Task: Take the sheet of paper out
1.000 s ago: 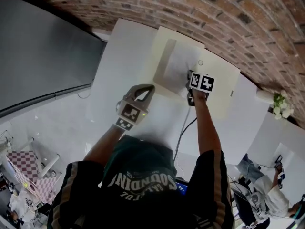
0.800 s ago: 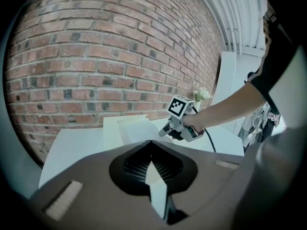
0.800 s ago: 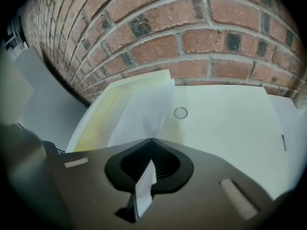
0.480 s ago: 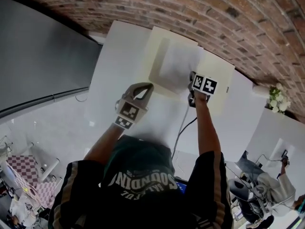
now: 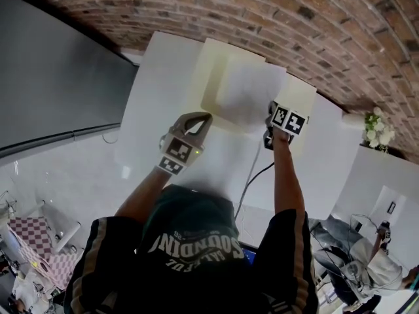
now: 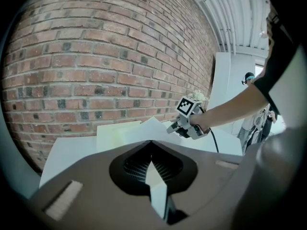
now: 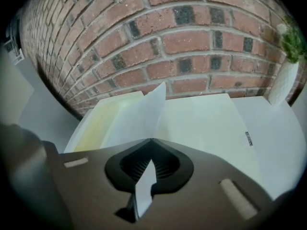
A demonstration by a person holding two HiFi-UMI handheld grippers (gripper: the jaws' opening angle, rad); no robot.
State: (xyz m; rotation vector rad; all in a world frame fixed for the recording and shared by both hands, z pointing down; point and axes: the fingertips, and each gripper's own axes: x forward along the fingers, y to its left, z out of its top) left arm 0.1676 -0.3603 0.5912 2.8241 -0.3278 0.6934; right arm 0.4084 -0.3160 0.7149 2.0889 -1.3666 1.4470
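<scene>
- Two grippers are in use, one in each of the person's hands, and each carries one cube with square markers.
- The right gripper [image 7: 152, 139] has its jaws pressed together on the one sheet of paper [image 7: 141, 116]. It grips the sheet at the near edge.
- From those jaws the sheet rises up and away, tilted towards the brick wall [image 7: 192, 37]. Its far corner stands free in the air.
- The left gripper [image 6: 151, 141] has its jaws closed tip to tip, and its own view shows nothing clamped at the tips.
- From the head view the left gripper's tips sit just beside the near left corner of the folder. They are apart from the sheet.
- One cream folder [image 5: 211, 77] lies open in two leaves, on the table beyond both grippers.
- One leaf lies ahead of the right gripper and to its left, under the lifted sheet.
- The other leaf lies ahead of the right gripper and to its right, bare.
- I cannot tell whether the far part of the sheet touches the leaf beneath it.
- One white table [image 5: 157, 90] carries the folder and reaches out past the left gripper on its left side.
- In the left gripper view the right gripper shows ahead and to the right, with the sheet's edge at its tips.
- One black cable [image 5: 252, 175] runs back from the right gripper towards the person.
- One white vase of flowers [image 5: 376, 129] stands well off to the right of the right gripper, close to the wall.
</scene>
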